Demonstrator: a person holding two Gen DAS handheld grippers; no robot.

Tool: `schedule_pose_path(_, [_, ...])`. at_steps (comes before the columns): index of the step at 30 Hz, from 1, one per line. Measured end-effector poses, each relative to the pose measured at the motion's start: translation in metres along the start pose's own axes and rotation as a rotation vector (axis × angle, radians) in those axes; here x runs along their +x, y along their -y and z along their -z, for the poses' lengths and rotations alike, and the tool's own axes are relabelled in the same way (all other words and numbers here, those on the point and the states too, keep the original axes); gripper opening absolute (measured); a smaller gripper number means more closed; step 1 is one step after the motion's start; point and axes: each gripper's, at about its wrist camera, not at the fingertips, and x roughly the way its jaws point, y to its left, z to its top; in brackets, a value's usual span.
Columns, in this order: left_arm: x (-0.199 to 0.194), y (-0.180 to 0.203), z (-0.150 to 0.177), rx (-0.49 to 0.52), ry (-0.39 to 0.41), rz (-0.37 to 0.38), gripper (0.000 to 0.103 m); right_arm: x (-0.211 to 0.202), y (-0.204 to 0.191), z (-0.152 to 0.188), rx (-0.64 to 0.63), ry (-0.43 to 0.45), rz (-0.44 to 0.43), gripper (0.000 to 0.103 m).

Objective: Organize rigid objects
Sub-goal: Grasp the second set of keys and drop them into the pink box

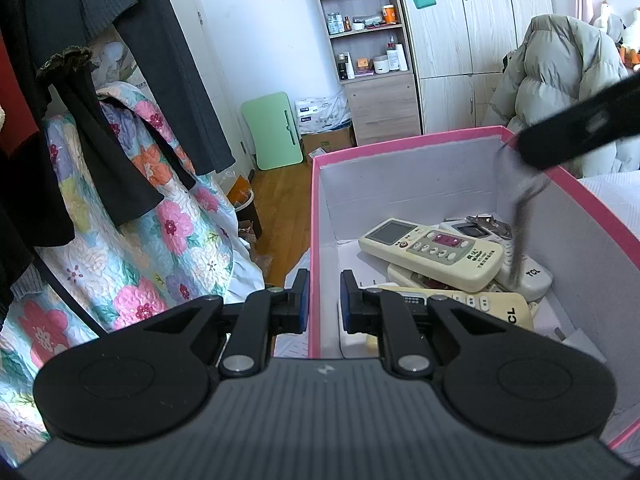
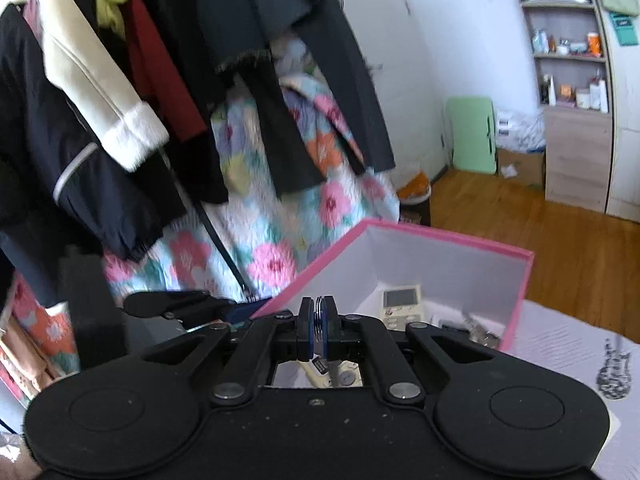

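Note:
A pink box (image 1: pixel 404 142) with white inside walls holds several cream remote controls (image 1: pixel 432 248) and a small metal piece (image 1: pixel 490 225). My left gripper (image 1: pixel 324 300) straddles the box's near left wall, one finger outside and one inside, a gap still between the pads. My right gripper (image 2: pixel 319 322) is shut on a thin dark metal object (image 2: pixel 319 320) above the box (image 2: pixel 452 236). In the left wrist view the right gripper's finger (image 1: pixel 580 128) reaches in from the upper right, with the blurred thin metal object (image 1: pixel 520 224) hanging down over the remotes.
Dark clothes (image 1: pixel 100 80) hang at the left over a floral quilt (image 1: pixel 168 232). A shelf unit (image 1: pixel 368 40), a wardrobe (image 1: pixel 472 20), a green board (image 1: pixel 274 130) and a grey puffer jacket (image 1: pixel 560 88) stand beyond. White bedding (image 2: pixel 560 352) lies under the box.

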Motion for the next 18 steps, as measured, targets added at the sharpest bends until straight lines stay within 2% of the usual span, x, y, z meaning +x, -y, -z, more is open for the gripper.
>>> schedule_pose_path(5, [0.001,-0.001,0.001,-0.006,0.000,0.006,0.013,0.045,0.002,-0.001,0.021,-0.122,-0.004,0.006])
schedule_pose_path(7, [0.001,0.000,0.002,0.000,-0.003,0.005,0.013,0.057,0.003,0.000,0.016,-0.142,-0.005,0.007])
schedule_pose_path(8, [0.001,0.001,0.002,0.003,-0.005,0.003,0.013,0.060,0.004,0.001,0.016,-0.139,-0.003,0.012])
schedule_pose_path(11, [0.001,0.001,0.002,0.003,-0.007,0.005,0.013,0.053,0.006,0.003,0.042,-0.095,0.010,0.013])
schedule_pose_path(15, [0.001,0.000,0.002,-0.007,-0.005,0.012,0.013,0.021,0.015,0.001,0.061,-0.026,0.024,0.024])
schedule_pose_path(18, [0.001,0.000,0.002,-0.010,-0.004,0.014,0.013,-0.007,0.026,-0.001,0.055,0.014,0.084,0.030])
